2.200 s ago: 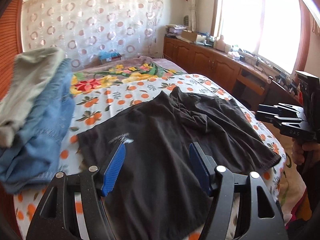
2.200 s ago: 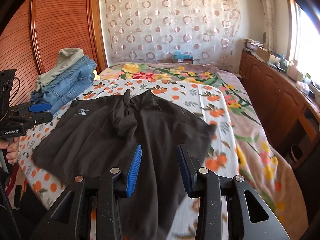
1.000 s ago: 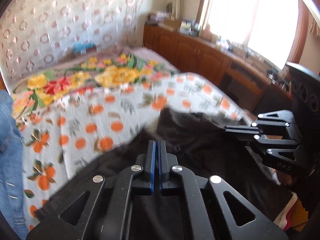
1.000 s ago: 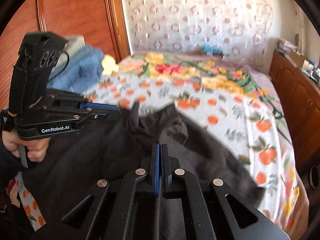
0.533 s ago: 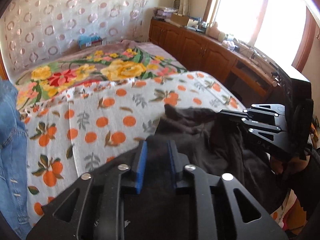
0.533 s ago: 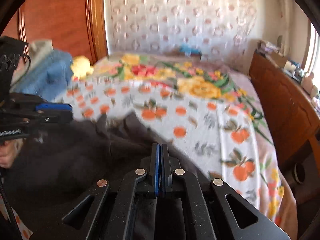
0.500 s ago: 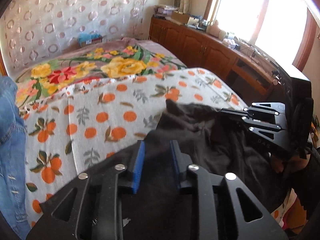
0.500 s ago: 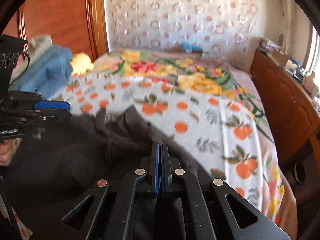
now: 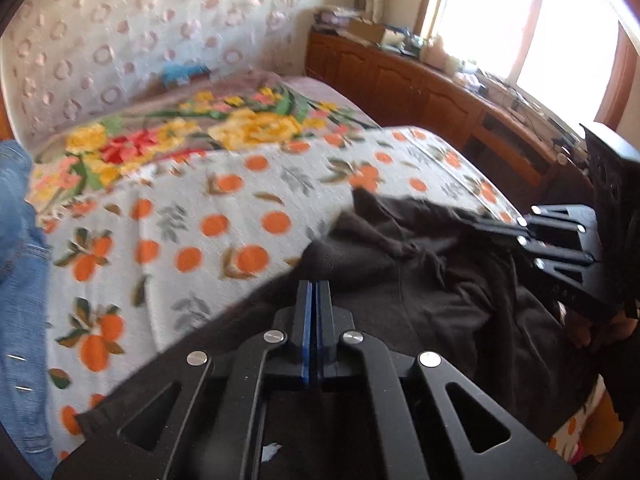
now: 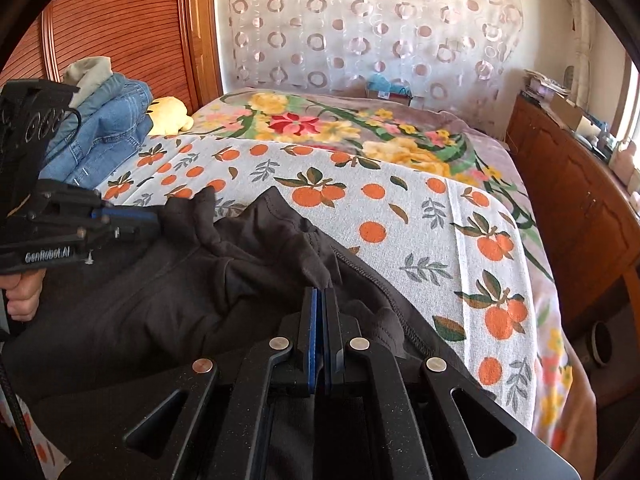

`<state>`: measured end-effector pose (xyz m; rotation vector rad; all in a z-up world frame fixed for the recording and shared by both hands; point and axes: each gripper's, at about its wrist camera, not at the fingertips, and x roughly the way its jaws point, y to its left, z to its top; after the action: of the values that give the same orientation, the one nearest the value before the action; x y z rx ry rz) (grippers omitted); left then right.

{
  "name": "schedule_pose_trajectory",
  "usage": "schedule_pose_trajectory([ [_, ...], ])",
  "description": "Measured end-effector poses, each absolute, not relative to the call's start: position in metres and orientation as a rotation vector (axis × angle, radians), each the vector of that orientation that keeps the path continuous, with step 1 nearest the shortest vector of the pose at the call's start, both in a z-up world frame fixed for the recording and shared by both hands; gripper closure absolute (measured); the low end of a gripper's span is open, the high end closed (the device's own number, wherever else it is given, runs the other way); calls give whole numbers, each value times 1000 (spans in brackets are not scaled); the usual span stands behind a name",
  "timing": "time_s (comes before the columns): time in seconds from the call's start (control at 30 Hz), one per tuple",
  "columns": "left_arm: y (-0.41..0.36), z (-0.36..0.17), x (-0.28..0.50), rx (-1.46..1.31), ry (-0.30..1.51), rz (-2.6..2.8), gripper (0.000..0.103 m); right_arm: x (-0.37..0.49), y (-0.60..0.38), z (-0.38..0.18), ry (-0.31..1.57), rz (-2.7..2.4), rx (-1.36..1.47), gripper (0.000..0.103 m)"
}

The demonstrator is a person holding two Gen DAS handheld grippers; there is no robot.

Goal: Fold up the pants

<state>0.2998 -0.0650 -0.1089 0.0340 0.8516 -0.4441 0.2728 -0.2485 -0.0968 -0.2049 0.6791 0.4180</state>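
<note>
My left gripper (image 9: 313, 286) is pinched tight on the dark pants (image 9: 432, 280); my right gripper (image 10: 320, 294) clamps their bunched fabric too. The pants lie rumpled on the near orange-print bedspread (image 10: 420, 216), folded jeans (image 10: 108, 132) stacked far left.

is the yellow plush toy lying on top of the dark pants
No, the yellow plush toy lies far up the bed beside the folded jeans, well apart from the dark pants.

Home bedroom: bed (image 10: 420, 216) with fruit-print sheet, patterned curtain (image 10: 360, 24) behind it, wooden cabinets (image 10: 568, 184) beside it.
</note>
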Motion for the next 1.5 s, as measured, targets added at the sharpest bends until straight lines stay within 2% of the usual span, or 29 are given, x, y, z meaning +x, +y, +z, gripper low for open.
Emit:
schedule_pose_trajectory([
  [0.23,-50,-85,290,30,780,-377,100,241,-257,-85,664,406,-160,99],
  [0.37,-43,-76,267,14,768,-388,84,210,-263,-81,657,401,-137,96],
  [0.47,-39,-74,244,22,757,-391,60,186,-264,-82,655,395,-133,93],
  [0.5,-38,-73,235,22,751,-394,56,177,-264,-83,655,396,-130,92],
  [0.9,-30,-91,139,67,775,-405,56,94,-259,-100,680,451,-100,91],
  [1.17,-13,-111,96,45,812,-382,56,76,-257,-117,732,480,-96,90],
  [1.23,-6,-118,89,39,826,-364,56,78,-257,-120,741,476,-101,83],
  [1.37,8,-129,79,10,850,-340,56,84,-257,-122,736,470,-104,74],
  [1.43,15,-136,78,10,869,-316,56,89,-250,-124,742,457,-119,65],
  [1.5,19,-137,75,4,858,-323,56,91,-244,-125,741,460,-137,62],
])
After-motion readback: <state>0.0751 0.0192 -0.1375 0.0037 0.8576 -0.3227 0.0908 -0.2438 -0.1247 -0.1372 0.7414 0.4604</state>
